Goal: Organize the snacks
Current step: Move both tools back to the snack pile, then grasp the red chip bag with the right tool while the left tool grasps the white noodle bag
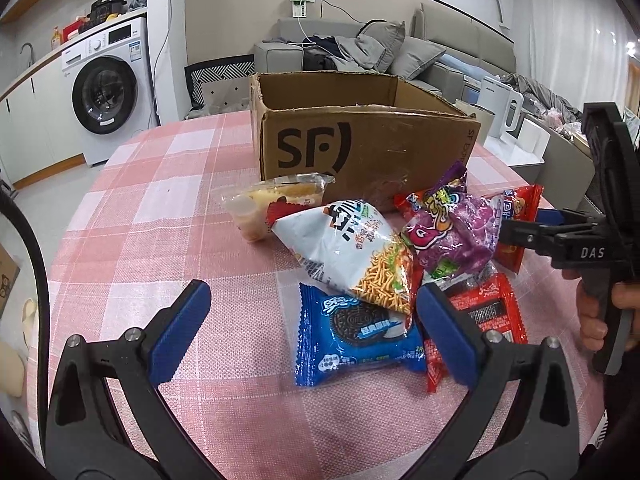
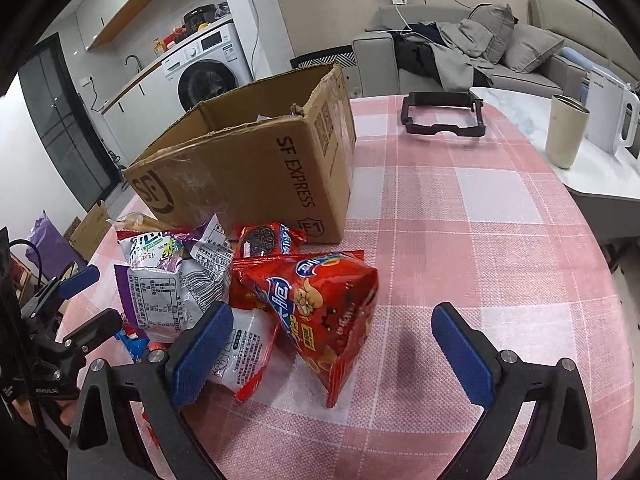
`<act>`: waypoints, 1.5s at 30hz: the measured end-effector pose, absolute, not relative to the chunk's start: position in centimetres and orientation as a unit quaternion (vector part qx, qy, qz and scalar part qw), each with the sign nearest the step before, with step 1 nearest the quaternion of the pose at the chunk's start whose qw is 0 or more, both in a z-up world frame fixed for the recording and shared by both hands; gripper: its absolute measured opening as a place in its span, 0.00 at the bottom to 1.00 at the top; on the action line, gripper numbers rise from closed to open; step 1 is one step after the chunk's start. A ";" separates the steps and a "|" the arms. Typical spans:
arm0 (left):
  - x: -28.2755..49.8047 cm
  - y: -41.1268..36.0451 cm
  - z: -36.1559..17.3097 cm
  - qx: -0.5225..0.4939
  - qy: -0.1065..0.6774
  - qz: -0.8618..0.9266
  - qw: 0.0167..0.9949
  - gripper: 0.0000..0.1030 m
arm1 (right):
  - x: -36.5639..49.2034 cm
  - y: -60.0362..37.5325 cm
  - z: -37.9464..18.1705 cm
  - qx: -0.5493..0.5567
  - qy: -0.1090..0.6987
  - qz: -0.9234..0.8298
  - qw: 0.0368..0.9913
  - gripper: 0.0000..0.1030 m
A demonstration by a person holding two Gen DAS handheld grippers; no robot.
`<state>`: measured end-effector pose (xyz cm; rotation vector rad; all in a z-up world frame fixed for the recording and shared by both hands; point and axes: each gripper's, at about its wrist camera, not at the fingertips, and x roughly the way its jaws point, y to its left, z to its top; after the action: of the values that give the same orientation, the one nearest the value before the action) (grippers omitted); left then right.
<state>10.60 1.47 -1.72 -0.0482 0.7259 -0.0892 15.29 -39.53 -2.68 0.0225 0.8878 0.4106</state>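
Observation:
A pile of snack packets lies on the pink checked tablecloth (image 1: 160, 208) in front of an open cardboard SF box (image 1: 360, 144). My left gripper (image 1: 316, 332) is open, its jaws on either side of a blue Oreo packet (image 1: 352, 332), with a white noodle-snack bag (image 1: 352, 248) just beyond. A purple bag (image 1: 452, 228) and a clear cake packet (image 1: 272, 204) lie further on. My right gripper (image 2: 332, 352) is open around a red chip bag (image 2: 324, 308), which lies between its jaws. The box also shows in the right wrist view (image 2: 248, 176).
A black rectangular frame (image 2: 442, 116) lies on the table behind the box. A beige cup (image 2: 566, 132) and a white kettle (image 2: 612, 116) stand on a side table at right. A washing machine (image 1: 106, 88) and a sofa (image 1: 400, 52) stand beyond.

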 end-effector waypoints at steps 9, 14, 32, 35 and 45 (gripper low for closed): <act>10.6 1.9 -2.2 -0.027 0.354 -0.043 0.934 0.99 | 16.6 -39.6 -3.5 0.026 0.438 0.204 0.875 0.86; 10.6 1.9 -2.4 -0.027 0.354 -0.041 0.934 0.99 | 16.6 -39.2 -3.6 0.027 0.433 0.217 0.874 0.73; 10.7 2.2 -2.7 -0.035 0.355 -0.042 0.933 0.99 | 14.8 -40.2 -2.2 0.047 0.395 0.233 0.888 0.44; 10.7 2.1 -2.6 -0.038 0.354 -0.044 0.933 0.99 | 14.5 -40.5 -1.8 0.051 0.389 0.233 0.890 0.44; 12.7 0.4 -2.3 -0.031 0.369 -0.039 0.928 0.99 | 13.7 -41.4 -1.0 0.062 0.383 0.229 0.893 0.44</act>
<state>12.70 0.36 -2.27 -0.0645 0.7567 -0.0808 13.73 -41.44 -1.05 0.1283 0.7944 0.4761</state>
